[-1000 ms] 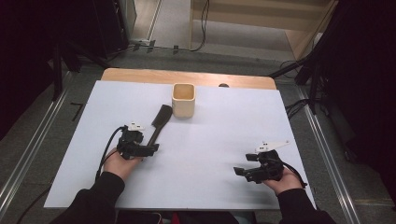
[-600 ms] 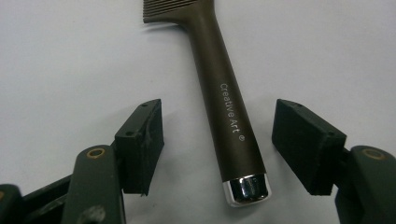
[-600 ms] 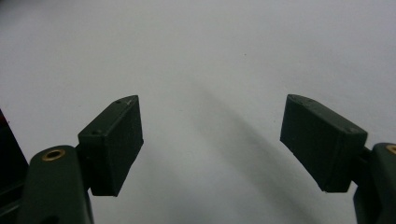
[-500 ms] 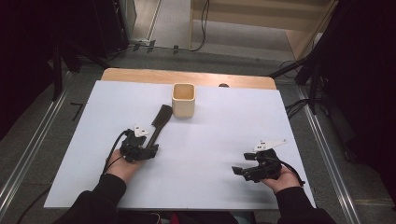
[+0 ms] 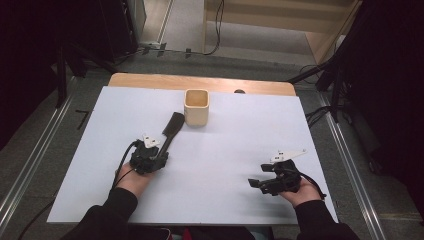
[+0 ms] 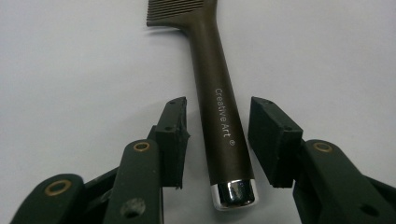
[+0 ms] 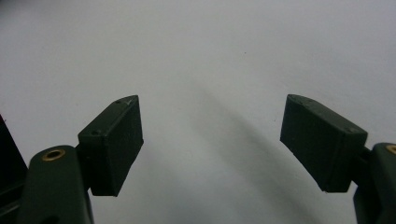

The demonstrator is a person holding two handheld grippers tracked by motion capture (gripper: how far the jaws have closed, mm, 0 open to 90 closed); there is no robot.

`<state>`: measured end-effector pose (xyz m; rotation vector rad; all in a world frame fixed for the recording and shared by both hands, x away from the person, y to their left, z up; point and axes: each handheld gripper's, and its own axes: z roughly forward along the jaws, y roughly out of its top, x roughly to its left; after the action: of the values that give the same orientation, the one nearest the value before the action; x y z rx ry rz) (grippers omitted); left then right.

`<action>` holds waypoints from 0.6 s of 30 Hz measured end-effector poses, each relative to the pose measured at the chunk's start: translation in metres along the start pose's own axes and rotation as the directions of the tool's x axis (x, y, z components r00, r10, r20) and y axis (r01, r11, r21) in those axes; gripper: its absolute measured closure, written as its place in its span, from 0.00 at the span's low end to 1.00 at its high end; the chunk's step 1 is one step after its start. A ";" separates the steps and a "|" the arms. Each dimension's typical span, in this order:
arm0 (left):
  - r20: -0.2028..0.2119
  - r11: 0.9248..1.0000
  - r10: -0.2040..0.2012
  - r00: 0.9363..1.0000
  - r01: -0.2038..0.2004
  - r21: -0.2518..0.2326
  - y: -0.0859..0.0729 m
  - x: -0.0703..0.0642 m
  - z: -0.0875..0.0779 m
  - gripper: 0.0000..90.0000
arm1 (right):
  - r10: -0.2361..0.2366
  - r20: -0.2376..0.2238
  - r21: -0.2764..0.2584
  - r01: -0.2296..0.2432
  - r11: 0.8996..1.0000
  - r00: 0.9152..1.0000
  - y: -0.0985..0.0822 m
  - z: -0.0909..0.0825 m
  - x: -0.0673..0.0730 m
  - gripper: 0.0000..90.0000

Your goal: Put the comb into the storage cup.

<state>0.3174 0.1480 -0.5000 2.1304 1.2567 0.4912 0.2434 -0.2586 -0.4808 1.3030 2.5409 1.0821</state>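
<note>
Nearest the person, the right gripper (image 5: 260,184) rests on the white table cover (image 5: 240,145) toward its near right corner, held in the person's right hand (image 5: 300,192). Its jaws stand wide apart, and in the right gripper view there is only bare white surface between the two black pads (image 7: 114,144).

To the left and a little farther in, the left gripper (image 5: 159,154) sits low on the cover in the person's left hand (image 5: 131,176), pointing away toward the far side of the table. A dark brush (image 6: 219,116) lies flat on the cover with its handle end between the jaws. The jaws have just been closing around that handle. In the left gripper view the pads (image 6: 173,140) stand at a middling width on either side of it, with a thin gap visible on each side, so they do not yet press on it. The handle carries the words "Creative Art" and ends in a shiny metal cap (image 6: 234,193) that points back toward the gripper.

In the high view the brush (image 5: 171,129) runs diagonally from the left gripper up and to the right, its wider ribbed head lying just beside the lower left corner of a small square cup (image 5: 196,107). The cup, pale and cream-coloured, stands upright on the cover near its far edge. As far as its shadowed inside shows, it looks empty. Nothing lies between the brush and the cup.

Behind the cover a strip of wooden table edge (image 5: 200,82) shows.
</note>
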 end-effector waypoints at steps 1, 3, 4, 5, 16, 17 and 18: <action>-0.003 1.000 -0.004 1.000 0.004 -0.004 0.000 0.000 0.000 0.68 | 0.001 0.000 0.000 -0.001 1.000 1.000 0.000 0.000 0.000 0.22; -0.003 1.000 -0.006 1.000 0.006 -0.004 0.000 0.001 0.000 0.71 | -0.001 0.001 0.001 0.001 1.000 1.000 0.000 0.000 0.000 0.22; -0.005 1.000 -0.007 1.000 0.007 -0.006 0.000 0.001 0.000 0.73 | -0.001 0.000 0.000 0.001 1.000 1.000 0.000 0.000 0.000 0.22; -0.005 1.000 -0.010 1.000 0.010 -0.008 0.000 0.001 0.000 0.75 | -0.001 0.000 0.000 0.001 1.000 1.000 0.000 0.000 0.000 0.22; 0.001 0.998 -0.062 0.998 0.062 -0.009 0.000 0.004 -0.001 0.81 | 0.000 -0.002 -0.001 0.000 1.000 1.000 0.000 0.000 0.000 0.22; 0.000 0.998 -0.062 0.998 0.062 -0.007 0.001 0.004 -0.001 0.81 | 0.001 -0.001 -0.003 -0.001 1.000 1.000 0.000 0.000 0.000 0.22; 0.001 0.998 -0.065 0.998 0.065 -0.007 0.001 0.004 -0.001 0.81 | 0.002 -0.001 -0.005 -0.002 1.000 1.000 0.000 0.000 0.000 0.22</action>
<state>0.3193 0.1513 -0.4990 2.0767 1.3175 0.4661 0.2433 -0.2592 -0.4808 1.3051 2.5366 1.0884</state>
